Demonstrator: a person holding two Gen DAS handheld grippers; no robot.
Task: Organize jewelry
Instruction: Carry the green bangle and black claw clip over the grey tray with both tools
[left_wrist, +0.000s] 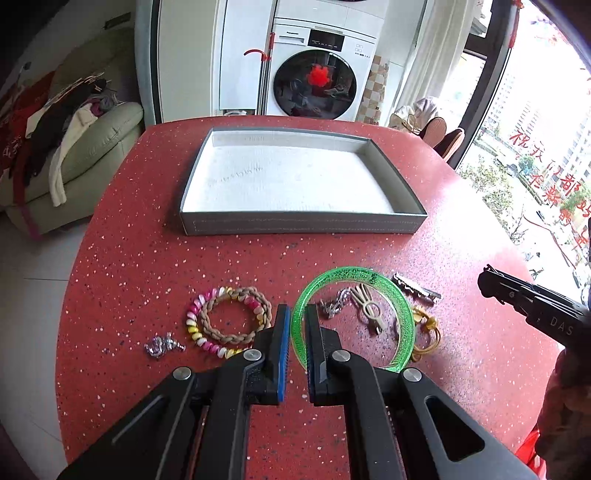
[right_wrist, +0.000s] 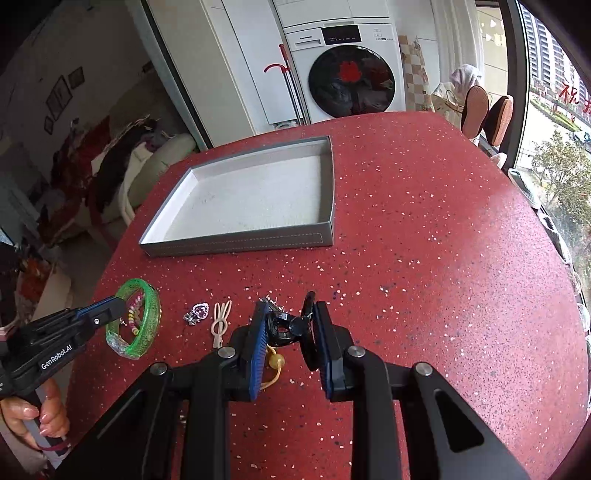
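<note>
- Left wrist view: left gripper (left_wrist: 297, 314) pinches the green bangle (left_wrist: 354, 317) by its rim, jaws clamped on it. Braided bracelet (left_wrist: 234, 319), silver charm (left_wrist: 162, 345), cream hairpin (left_wrist: 367, 308) and metal clip (left_wrist: 417, 288) lie on the red table (left_wrist: 147, 240). Grey tray (left_wrist: 295, 225) sits beyond.
- Right wrist view: right gripper (right_wrist: 290, 321) grips a black clip (right_wrist: 284, 326) between its pads, a yellow bead tie (right_wrist: 277, 362) beneath. Bangle hangs at far left in the other gripper, a hand (right_wrist: 40, 421) on its handle.

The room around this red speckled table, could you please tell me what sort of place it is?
Probably a lived-in home: a white front-loading washing machine behind the table, a pale green sofa piled with clothes, and a window facing apartment towers.
</note>
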